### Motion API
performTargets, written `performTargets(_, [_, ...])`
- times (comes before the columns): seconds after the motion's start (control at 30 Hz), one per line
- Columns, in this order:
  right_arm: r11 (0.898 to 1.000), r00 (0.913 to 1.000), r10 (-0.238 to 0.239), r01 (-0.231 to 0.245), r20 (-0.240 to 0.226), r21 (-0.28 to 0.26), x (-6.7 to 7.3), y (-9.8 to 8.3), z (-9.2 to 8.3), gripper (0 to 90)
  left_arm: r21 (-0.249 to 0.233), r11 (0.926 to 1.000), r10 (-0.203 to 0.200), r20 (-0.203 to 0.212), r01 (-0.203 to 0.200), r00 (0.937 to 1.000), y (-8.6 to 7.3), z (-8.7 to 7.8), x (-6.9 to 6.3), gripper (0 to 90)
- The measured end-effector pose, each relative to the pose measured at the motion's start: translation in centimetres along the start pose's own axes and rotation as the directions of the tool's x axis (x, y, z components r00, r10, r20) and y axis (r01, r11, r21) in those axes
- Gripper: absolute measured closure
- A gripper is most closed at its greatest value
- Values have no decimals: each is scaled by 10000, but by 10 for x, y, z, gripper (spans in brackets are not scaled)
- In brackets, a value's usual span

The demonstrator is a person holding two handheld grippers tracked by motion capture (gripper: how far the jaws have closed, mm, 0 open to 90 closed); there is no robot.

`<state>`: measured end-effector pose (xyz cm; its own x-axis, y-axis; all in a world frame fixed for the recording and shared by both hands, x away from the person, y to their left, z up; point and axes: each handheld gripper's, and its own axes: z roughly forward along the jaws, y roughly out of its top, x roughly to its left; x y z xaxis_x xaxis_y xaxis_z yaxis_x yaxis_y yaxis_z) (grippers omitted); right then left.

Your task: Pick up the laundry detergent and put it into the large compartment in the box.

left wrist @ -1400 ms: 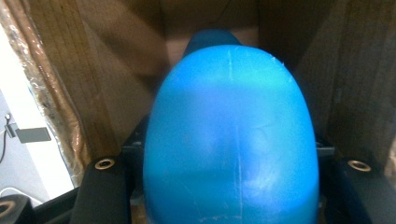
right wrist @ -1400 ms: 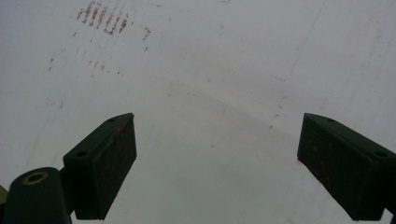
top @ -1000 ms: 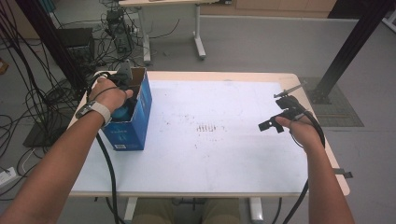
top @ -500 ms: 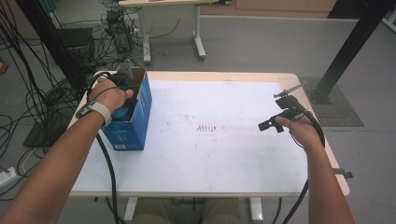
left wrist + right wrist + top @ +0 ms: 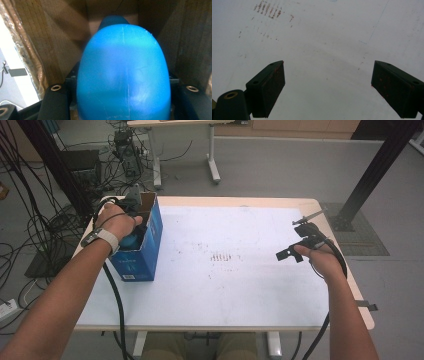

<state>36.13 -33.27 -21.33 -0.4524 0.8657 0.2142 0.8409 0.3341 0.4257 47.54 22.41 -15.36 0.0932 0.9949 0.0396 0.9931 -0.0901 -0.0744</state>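
White surface (image 5: 240, 290) is mostly bare; left gripper (image 5: 122, 100) jaws look clamped on a blue rounded thing (image 5: 122, 75) inside the box (image 5: 142, 257), right gripper (image 5: 328, 90) jaws wide apart over nothing, so I'd guess lifting it out comes next.

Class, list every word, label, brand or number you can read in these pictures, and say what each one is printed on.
No text can be read with certainty.
Blue box: pale print on its near face, too small and blurred to read.
White table: reddish-brown smudges, not writing.
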Motion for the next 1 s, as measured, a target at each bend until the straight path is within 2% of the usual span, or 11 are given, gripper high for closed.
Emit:
performTargets(0.47, [10000,10000,6,-6,27,25,0,0,0,116,-137,9999,34,77,-33,10000,-1,1,2,390])
performTargets(0.57, [10000,10000,-18,18,12,23,0,0,0,116,-128,9999,-18,300,22,9995,0,-2,6,341])
performTargets(0.6, [10000,10000,-15,15,11,47,0,1,1,116,-128,9999,-13,234,16,9997,0,-3,6,315])
performTargets(0.9, [10000,10000,-61,61,-49,59,2,2,3,116,-192,9998,18,298,-12,9996,-2,-3,8,286])
performTargets(1.0, [10000,10000,-70,70,-44,68,2,2,2,116,-163,9999,-36,451,43,9990,-1,-3,12,284])
